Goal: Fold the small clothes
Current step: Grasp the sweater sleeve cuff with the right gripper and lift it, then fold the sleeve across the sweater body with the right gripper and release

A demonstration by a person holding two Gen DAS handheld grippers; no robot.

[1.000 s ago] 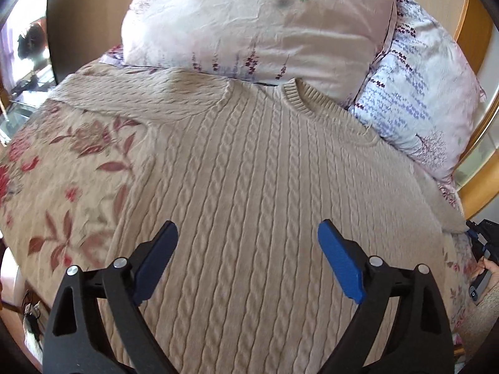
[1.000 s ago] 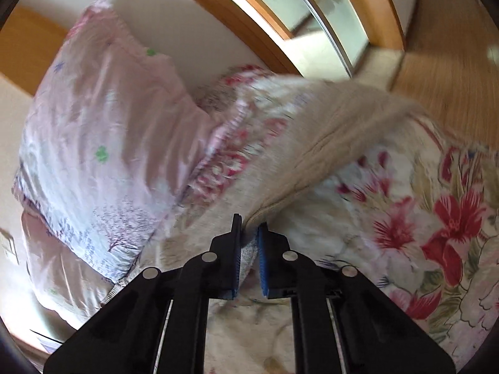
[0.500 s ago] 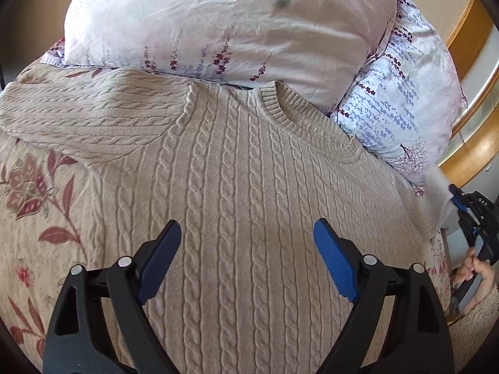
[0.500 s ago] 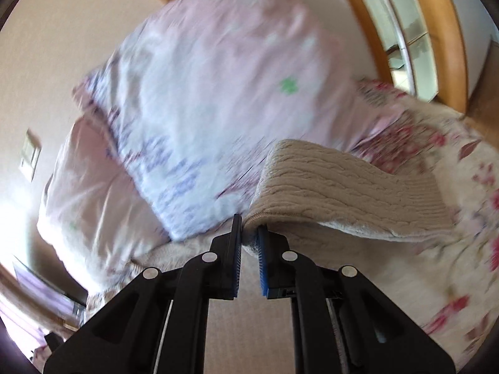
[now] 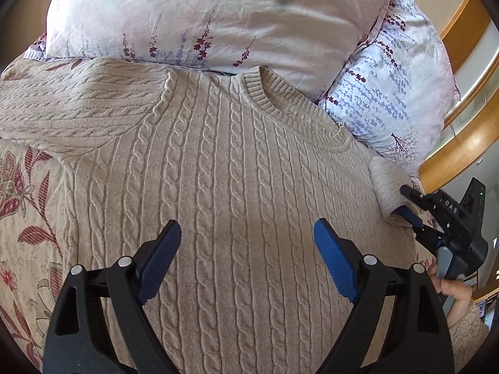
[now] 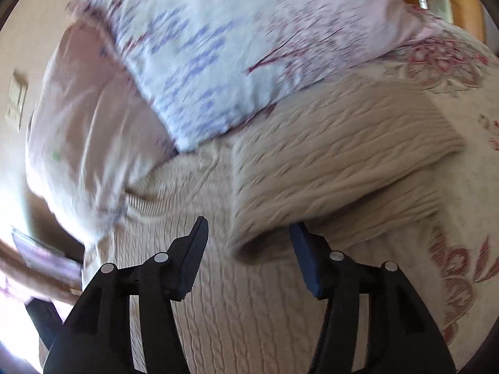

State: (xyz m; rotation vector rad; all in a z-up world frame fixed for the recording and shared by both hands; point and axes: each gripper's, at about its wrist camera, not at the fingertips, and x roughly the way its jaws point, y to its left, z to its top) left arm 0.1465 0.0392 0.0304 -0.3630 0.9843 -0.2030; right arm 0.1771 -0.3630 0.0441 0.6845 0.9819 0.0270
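Note:
A beige cable-knit sweater (image 5: 224, 168) lies flat on the bed, its collar (image 5: 280, 106) against the pillows. My left gripper (image 5: 246, 227) hovers open over the sweater's chest with nothing between its blue pads. One sleeve (image 5: 78, 106) stretches out to the left. The other sleeve (image 6: 336, 162) is folded back over the sweater's side. My right gripper (image 6: 249, 227) has its jaws opening, and the sleeve's folded end lies loose between them, with neither pad pressing on it. In the left wrist view the right gripper (image 5: 405, 201) sits at the sleeve cuff (image 5: 385, 180), held by a hand (image 5: 452, 293).
Two floral pillows (image 5: 218, 15) (image 5: 389, 93) lean at the head of the bed. A flowered bedspread (image 5: 28, 205) covers the mattress. A curved wooden bed frame (image 5: 461, 143) runs along the right. The right wrist view is motion-blurred.
The right gripper carried the sleeve inward over the sweater's side, then its jaws parted and let the sleeve go. The left gripper shifted toward the collar early on and stays open.

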